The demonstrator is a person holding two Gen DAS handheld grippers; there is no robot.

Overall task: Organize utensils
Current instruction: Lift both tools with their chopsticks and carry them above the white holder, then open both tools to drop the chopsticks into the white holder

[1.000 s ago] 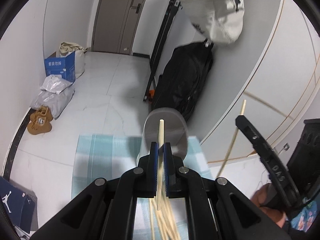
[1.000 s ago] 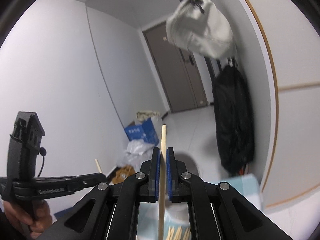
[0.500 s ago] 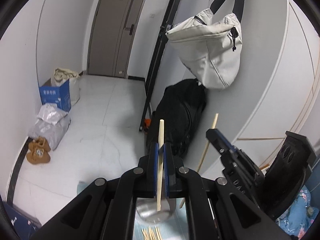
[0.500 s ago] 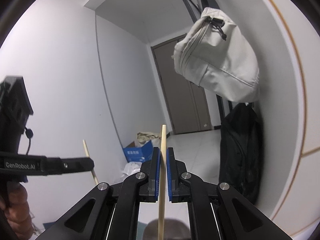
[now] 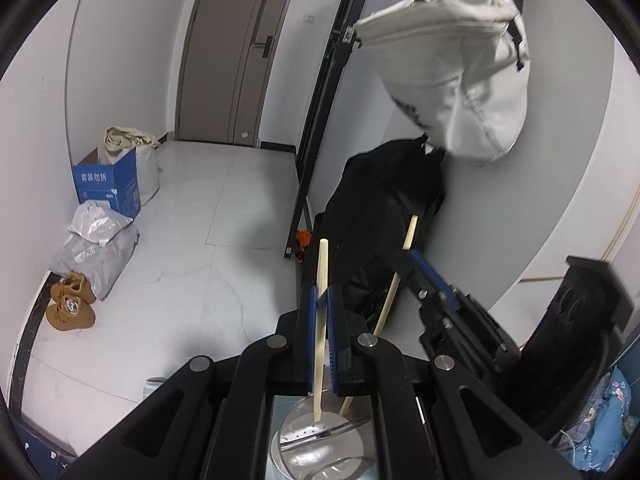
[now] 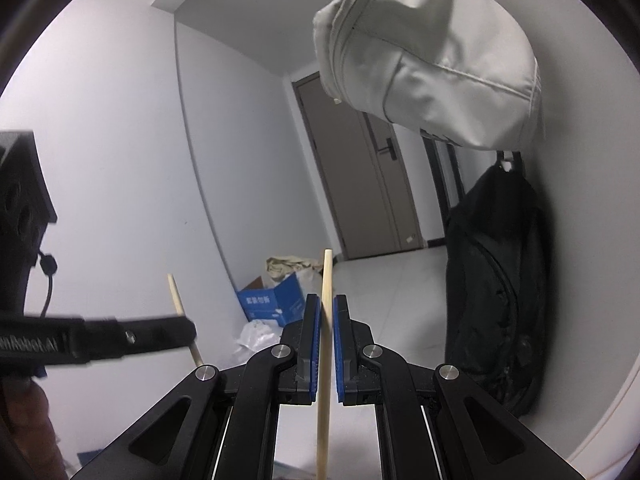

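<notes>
My left gripper [image 5: 320, 296] is shut on a pale wooden chopstick [image 5: 321, 280] held nearly upright, its lower end over a perforated steel utensil holder [image 5: 320, 436] that holds metal cutlery. My right gripper [image 6: 327, 308] is shut on a second wooden chopstick [image 6: 326, 280], also upright. In the left wrist view the right gripper [image 5: 416, 268] stands just to the right with its chopstick [image 5: 408, 236] slanting down toward the holder. In the right wrist view the left gripper [image 6: 176, 332] and its chopstick [image 6: 176, 292] are at left.
A white bag [image 5: 464, 80] hangs high on the wall above a black backpack [image 5: 384, 216]. On the floor at left are a blue box [image 5: 108, 184], grey parcels [image 5: 96, 240] and brown shoes [image 5: 70, 306]. A grey door [image 5: 236, 52] is at the back.
Both grippers rose and tilted up with their chopsticks, then the left dipped so the steel holder shows below its chopstick. The two grippers have come closer together.
</notes>
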